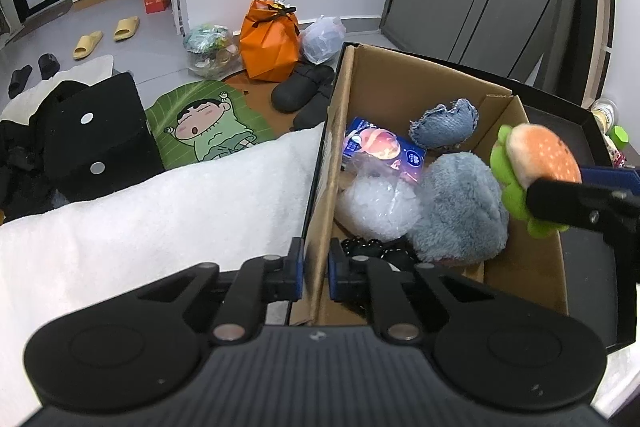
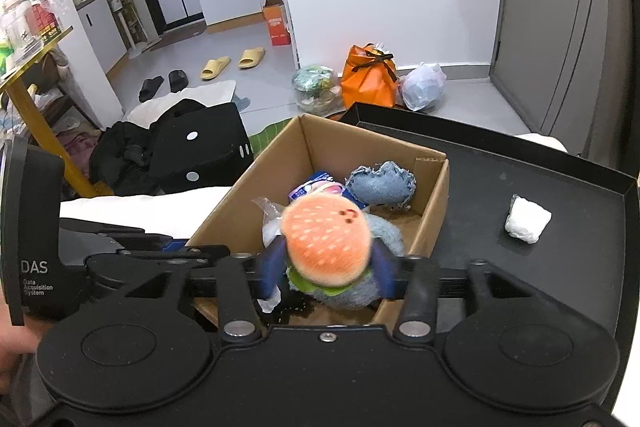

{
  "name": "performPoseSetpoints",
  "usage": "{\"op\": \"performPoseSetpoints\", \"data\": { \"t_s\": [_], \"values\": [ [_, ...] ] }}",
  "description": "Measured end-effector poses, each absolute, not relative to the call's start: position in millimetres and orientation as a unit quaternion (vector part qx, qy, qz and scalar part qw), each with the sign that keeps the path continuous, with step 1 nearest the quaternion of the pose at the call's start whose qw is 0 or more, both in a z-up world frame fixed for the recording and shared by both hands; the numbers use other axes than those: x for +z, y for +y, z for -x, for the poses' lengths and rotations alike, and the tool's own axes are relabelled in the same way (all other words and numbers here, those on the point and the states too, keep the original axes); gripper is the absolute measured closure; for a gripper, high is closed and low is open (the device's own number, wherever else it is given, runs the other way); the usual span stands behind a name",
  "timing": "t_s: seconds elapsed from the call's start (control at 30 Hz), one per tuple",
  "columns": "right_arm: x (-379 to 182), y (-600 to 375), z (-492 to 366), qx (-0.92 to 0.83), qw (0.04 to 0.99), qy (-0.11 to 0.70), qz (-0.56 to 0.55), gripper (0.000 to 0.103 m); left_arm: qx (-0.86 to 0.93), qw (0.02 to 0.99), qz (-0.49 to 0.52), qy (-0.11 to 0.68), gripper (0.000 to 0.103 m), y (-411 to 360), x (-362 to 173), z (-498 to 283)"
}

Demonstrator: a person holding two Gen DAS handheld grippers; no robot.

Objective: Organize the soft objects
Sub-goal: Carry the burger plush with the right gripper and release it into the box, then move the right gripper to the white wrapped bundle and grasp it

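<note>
Bright even indoor light; fisheye bends edges; burger plush (image 2: 325, 245) blurred w/ motion.

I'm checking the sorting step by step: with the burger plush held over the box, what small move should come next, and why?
Probably open the right gripper to drop the burger plush. It hangs above the cardboard box, over the grey plush, while the left gripper clamps the box wall steady.

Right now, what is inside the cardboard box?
Inside the cardboard box lie a denim heart cushion, a blue fluffy plush, a clear plastic bag, a blue packet and something black. The floor beneath them is mostly covered.
</note>
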State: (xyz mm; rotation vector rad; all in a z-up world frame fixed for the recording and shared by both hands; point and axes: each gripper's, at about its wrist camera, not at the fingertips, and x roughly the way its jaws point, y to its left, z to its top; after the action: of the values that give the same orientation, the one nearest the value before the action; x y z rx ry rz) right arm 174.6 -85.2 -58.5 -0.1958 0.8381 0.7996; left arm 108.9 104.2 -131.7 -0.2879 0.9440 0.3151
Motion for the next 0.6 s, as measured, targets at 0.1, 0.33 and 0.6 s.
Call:
{"op": "performPoseSetpoints", "data": {
  "t_s": [0.1,0.33,0.6],
  "values": [
    [-55.6,-91.1,-174.4,0.370,0.839,0.388,0.091,0.043,0.152,0.869,0.135,0.451,0.093,103.3,-131.5,-109.5],
    [-56.5,-112.0,-185.6,0.343,0.850,0.392,0.079,0.043,0.156,0.865,0.129,0.458,0.091,99.9,-130.1,-112.0],
    [-66.4,-129.1,-196.6,0.322,0.854,0.402,0.074,0.043,0.162,0.863,0.122,0.463,0.088,96.1,-126.6,-115.5]
  ]
}}
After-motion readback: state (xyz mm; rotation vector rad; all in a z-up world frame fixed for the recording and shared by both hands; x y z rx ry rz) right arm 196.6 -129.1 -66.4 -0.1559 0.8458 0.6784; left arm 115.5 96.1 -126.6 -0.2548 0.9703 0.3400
